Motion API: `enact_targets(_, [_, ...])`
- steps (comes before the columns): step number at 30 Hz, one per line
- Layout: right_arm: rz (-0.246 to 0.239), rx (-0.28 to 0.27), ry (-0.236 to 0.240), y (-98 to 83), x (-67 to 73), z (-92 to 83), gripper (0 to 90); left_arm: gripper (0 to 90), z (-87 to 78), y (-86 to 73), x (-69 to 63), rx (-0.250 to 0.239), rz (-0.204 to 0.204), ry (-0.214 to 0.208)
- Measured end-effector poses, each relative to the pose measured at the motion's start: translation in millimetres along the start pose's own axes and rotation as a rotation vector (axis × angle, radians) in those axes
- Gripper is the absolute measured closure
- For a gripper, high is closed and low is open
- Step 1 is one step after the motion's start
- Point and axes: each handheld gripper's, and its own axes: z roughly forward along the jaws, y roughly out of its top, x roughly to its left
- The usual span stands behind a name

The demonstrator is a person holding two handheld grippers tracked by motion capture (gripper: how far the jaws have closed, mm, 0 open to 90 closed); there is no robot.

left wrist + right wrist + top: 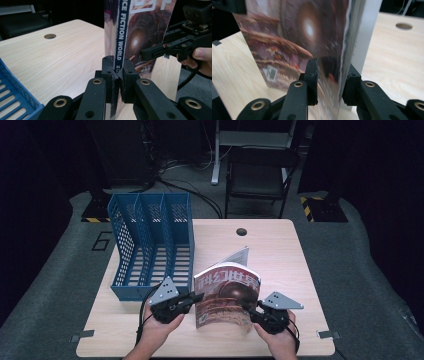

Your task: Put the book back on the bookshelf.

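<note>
left hand-held gripper (117, 75) clamps magazine (140, 32) spine ("FICTION WORLD"); right hand-held gripper (329, 82) loose astride page edge

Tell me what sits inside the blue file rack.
Nothing shows inside the blue file rack: the slatted floors of its three compartments look bare in the high view. Its solid front lip hides the very front of each floor. The magazine stands outside it, on the table.

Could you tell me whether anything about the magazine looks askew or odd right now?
Yes. The magazine stands upright on the table, but its cover bows outward and a back page has splayed away behind it. The left tool pinches the spine; the right tool straddles the open edge with a gap showing.
</note>
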Motion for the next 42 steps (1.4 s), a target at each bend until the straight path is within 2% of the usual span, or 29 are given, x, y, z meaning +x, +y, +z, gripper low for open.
enact_targets(3, [0.033,0.035,0.019,-6.0,-3.9,-0.1,67.7,83.6,-3.5,0.3,-0.5,0.022,0.0,-0.016])
enact_targets(5, [0.048,0.042,0.029,-8.6,-5.4,-0.1,66.7,83.5,-4.8,1.2,-1.3,0.036,0.015,-0.023])
enact_targets(8, [0.054,0.062,0.035,-11.1,-6.5,0.6,66.3,83.3,-6.5,3.7,-4.2,0.072,0.015,-0.034])
enact_targets(11, [0.062,0.105,0.048,-16.3,-7.3,2.6,66.3,82.9,-8.5,5.8,-6.0,0.105,0.025,-0.042])
enact_targets(15, [0.06,0.158,0.052,-23.1,-8.5,4.7,66.9,82.1,-11.1,5.3,-8.7,0.126,0.015,-0.057])
enact_targets(22, [0.077,0.227,0.055,-32.0,-13.8,6.0,70.6,81.7,-12.6,6.0,-12.7,0.148,0.055,-0.064])
enact_targets(26, [0.05,0.227,0.044,-34.0,-16.0,7.5,77.4,82.9,-12.4,6.3,-15.4,0.152,0.073,-0.061])
enact_targets(27, [0.061,0.23,0.048,-33.6,-14.5,8.0,79.3,83.1,-12.6,6.8,-16.1,0.159,0.076,-0.064])
enact_targets(29, [0.037,0.214,0.036,-32.9,-12.6,9.7,81.9,83.4,-12.2,7.9,-17.5,0.164,0.081,-0.055])
enact_targets(30, [0.022,0.216,0.019,-32.2,-11.2,11.0,83.0,83.5,-12.1,8.9,-16.7,0.168,0.093,-0.051])
enact_targets(33, [0.009,0.202,-0.009,-30.7,-5.1,15.6,85.4,83.7,-11.4,10.2,-16.3,0.17,0.084,-0.049])
enact_targets(34, [-0.01,0.2,-0.019,-30.0,-4.7,16.8,85.6,83.7,-11.3,10.2,-16.3,0.168,0.084,-0.048])
enact_targets(38, [-0.003,0.168,-0.048,-29.6,-1.5,23.5,85.9,83.8,-12.1,12.3,-19.0,0.141,0.096,-0.032])
enact_targets(40, [0.015,0.144,-0.052,-29.3,-0.1,25.5,85.8,83.8,-13.9,15.1,-19.8,0.128,0.111,-0.024])
enact_targets(42, [0.006,0.12,-0.064,-28.1,1.4,26.4,85.8,83.8,-14.5,16.6,-18.5,0.125,0.112,-0.025])
